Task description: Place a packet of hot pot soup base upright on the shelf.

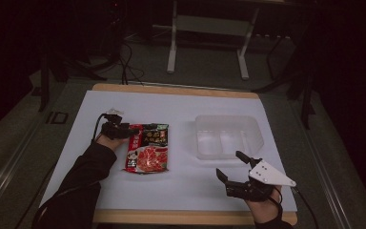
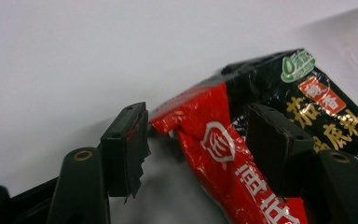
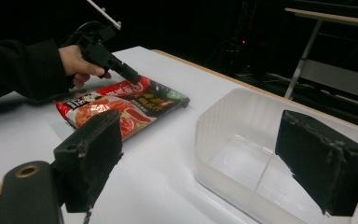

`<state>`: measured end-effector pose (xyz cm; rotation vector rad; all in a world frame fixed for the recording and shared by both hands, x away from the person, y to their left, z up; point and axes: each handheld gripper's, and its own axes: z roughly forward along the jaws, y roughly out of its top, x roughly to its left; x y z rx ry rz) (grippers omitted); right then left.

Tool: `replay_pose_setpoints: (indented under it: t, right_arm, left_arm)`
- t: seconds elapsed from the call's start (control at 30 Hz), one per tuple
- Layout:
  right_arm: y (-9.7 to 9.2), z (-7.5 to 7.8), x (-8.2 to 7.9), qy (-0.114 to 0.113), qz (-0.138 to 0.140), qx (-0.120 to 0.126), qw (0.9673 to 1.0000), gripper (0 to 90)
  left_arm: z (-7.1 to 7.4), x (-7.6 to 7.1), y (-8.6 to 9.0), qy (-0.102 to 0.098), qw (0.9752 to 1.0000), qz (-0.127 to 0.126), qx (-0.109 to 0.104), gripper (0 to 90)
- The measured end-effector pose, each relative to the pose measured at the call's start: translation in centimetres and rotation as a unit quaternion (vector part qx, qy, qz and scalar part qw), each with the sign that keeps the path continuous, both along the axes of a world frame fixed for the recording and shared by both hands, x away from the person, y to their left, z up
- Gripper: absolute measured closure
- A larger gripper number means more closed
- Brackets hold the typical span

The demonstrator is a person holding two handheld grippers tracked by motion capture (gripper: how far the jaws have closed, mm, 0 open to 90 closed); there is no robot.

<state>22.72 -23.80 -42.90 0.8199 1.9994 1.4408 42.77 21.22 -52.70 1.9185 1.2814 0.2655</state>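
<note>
Packet (image 2: 242,154) edge lies between the half-open left gripper (image 2: 196,140) jaws, not yet pinched, its long axis running away from the pads; right gripper (image 1: 232,165) open, well apart.

We count one sauce packet (image 1: 147,148), red and black, on one white table (image 1: 181,191). We see one clear plastic tub (image 1: 226,136) with two compartments. We count two grippers, the left gripper (image 1: 122,130) and the right gripper (image 1: 229,165).
</note>
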Motion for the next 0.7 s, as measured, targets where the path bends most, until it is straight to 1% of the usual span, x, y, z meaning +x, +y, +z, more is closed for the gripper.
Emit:
replay_pose_setpoints:
  t: [0.03,0.13,0.2,0.23,0.27,0.3,0.33,0.37,0.4,0.43,0.5,0.57,0.6,0.63,0.7]
  right_arm:
    - [0.1,0.0,0.0,0.000,0.001,-0.001,1.0000,14.7]
    - [0.1,0.0,-0.1,-0.001,0.001,-0.002,1.0000,14.9]
    - [0.1,0.0,0.0,0.000,0.002,-0.003,1.0000,15.6]
    - [0.1,0.0,0.0,0.000,0.002,-0.003,1.0000,15.6]
    - [0.2,-0.1,0.0,0.002,0.002,-0.004,1.0000,15.6]
    - [0.2,-0.1,0.0,0.002,0.002,-0.004,1.0000,15.6]
    - [0.2,-0.1,0.0,0.002,0.002,-0.004,1.0000,15.6]
    - [0.2,0.0,0.0,0.000,0.002,-0.005,1.0000,15.6]
    - [0.2,0.0,0.0,-0.001,0.002,-0.005,1.0000,15.6]
    - [0.2,0.0,0.0,-0.001,0.001,-0.006,1.0000,15.6]
    - [0.2,0.0,0.0,0.000,0.001,-0.005,1.0000,15.7]
    - [0.2,0.0,0.0,0.000,0.000,-0.004,1.0000,15.9]
    - [0.2,0.0,0.0,0.000,0.000,-0.004,1.0000,15.9]
    - [0.2,0.0,0.0,0.000,0.000,-0.004,1.0000,15.9]
    - [0.2,0.0,0.1,0.000,0.000,-0.002,1.0000,16.0]
  left_arm:
    - [-0.4,0.2,-0.1,0.016,0.9999,0.000,0.003,41.1]
    - [-0.7,0.2,-0.2,0.019,0.9998,0.000,0.000,43.1]
    - [-0.6,0.2,-0.2,0.021,0.9998,0.002,0.003,47.5]
    - [-0.6,0.2,-0.3,0.021,0.9997,-0.003,0.010,47.5]
    - [-0.5,0.1,-0.7,0.019,0.9994,-0.005,0.027,49.6]
    - [-0.4,0.1,-0.8,0.024,0.9993,-0.007,0.028,52.0]
    - [-0.4,0.1,-0.8,0.024,0.9993,-0.007,0.028,55.5]
    - [-0.3,0.1,-1.1,0.029,0.9989,-0.009,0.035,56.7]
    - [-0.2,0.1,-1.3,0.035,0.9988,-0.012,0.033,61.9]
    - [-0.2,0.1,-1.3,0.035,0.9988,-0.012,0.033,64.6]
    - [-0.1,0.0,-1.6,0.038,0.9983,-0.013,0.043,67.9]
    - [-0.2,-0.1,-1.8,0.031,0.9984,-0.013,0.046,71.1]
    - [-0.2,-0.2,-1.8,0.030,0.9986,-0.010,0.043,72.0]
    - [-0.3,-0.2,-1.7,0.032,0.9988,-0.005,0.036,73.2]
    - [-0.3,-0.2,-1.8,0.032,0.9989,-0.003,0.035,75.5]
